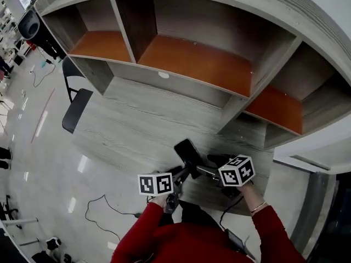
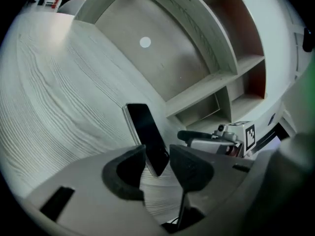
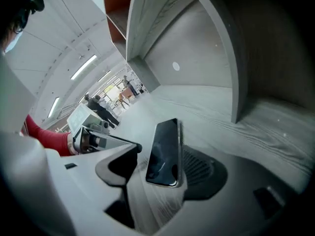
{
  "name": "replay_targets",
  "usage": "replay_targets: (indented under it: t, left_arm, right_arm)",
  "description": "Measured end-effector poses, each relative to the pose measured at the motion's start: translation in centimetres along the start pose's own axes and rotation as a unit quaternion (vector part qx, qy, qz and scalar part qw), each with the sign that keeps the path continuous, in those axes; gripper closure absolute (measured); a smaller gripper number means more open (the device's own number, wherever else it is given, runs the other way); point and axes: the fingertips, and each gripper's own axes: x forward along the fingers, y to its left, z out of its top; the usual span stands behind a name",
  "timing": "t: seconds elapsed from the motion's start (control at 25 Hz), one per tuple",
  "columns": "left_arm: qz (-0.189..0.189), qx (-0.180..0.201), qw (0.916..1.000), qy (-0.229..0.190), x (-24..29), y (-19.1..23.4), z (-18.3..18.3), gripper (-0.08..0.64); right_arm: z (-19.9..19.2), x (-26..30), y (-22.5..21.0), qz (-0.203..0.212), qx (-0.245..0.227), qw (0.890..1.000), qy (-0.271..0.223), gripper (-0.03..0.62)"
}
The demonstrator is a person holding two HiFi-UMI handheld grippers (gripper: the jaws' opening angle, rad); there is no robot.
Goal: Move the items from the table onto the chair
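Now my left gripper (image 2: pixel 157 155) and right gripper (image 3: pixel 165 162) both stand spread, the phone (image 2: pixel 146 134) on the worktop (image 2: pixel 59 92) between their jaws.

This looked like a big open-plan office or lab hall. A long curved table (image 1: pixel 137 125) in grey wood grain carried built-in shelves (image 1: pixel 192 59) with orange-brown boards, and a black chair (image 1: pixel 74 111) stood beside it on a glossy pale floor (image 1: pixel 49 163) with a loose cable (image 1: pixel 104 196). Farther off, strip lights (image 3: pixel 83 67) ran along the ceiling and people (image 3: pixel 101 109) stood among more furniture.
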Motion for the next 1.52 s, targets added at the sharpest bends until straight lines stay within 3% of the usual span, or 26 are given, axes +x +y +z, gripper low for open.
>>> replay_targets:
  t: [0.2,0.4,0.64,0.72,0.76,0.84,1.04,1.16,1.32,1.52]
  left_arm:
    - [0.038,-0.031,0.9988,-0.004,0.3,1.3,0.3,0.411]
    - [0.052,-0.060,0.9968,-0.007,0.6,1.9,0.2,0.411]
    - [0.066,-0.072,0.9952,0.002,2.0,2.2,-0.1,0.429]
    - [0.081,-0.064,0.9947,0.002,2.0,2.3,-0.1,0.448]
    - [0.086,-0.065,0.9941,0.000,2.1,2.4,-0.2,0.458]
    - [0.091,-0.071,0.9933,-0.006,2.1,2.5,-0.2,0.479]
    - [0.096,-0.064,0.9931,-0.021,1.7,2.3,-0.2,0.483]
    - [0.096,-0.051,0.9917,-0.068,0.3,1.7,1.2,0.488]
    - [0.109,0.006,0.9845,-0.137,-2.7,0.8,5.1,0.488]
    - [0.137,0.071,0.9716,-0.179,-5.8,-0.3,7.9,0.502]
  right_arm:
    - [-0.1,1.3,-1.4,0.023,0.006,0.999,0.034,0.314]
    - [-0.4,2.8,-2.1,0.039,-0.001,0.997,0.071,0.314]
    - [-1.4,4.0,-2.3,0.025,-0.028,0.992,0.117,0.331]
    - [-1.6,4.1,-2.6,0.019,-0.018,0.992,0.123,0.379]
    - [-1.7,4.1,-2.8,0.017,-0.005,0.992,0.127,0.483]
    - [-1.8,4.1,-3.0,0.016,0.012,0.992,0.128,0.483]
    - [-1.3,3.7,-2.3,-0.008,-0.015,0.994,0.104,0.486]
    - [1.1,2.8,-0.9,-0.008,-0.026,0.999,0.041,0.508]
    - [5.2,2.4,1.4,-0.009,-0.059,0.998,-0.036,0.518]
    - [7.4,2.7,3.2,-0.004,-0.071,0.995,-0.074,0.518]
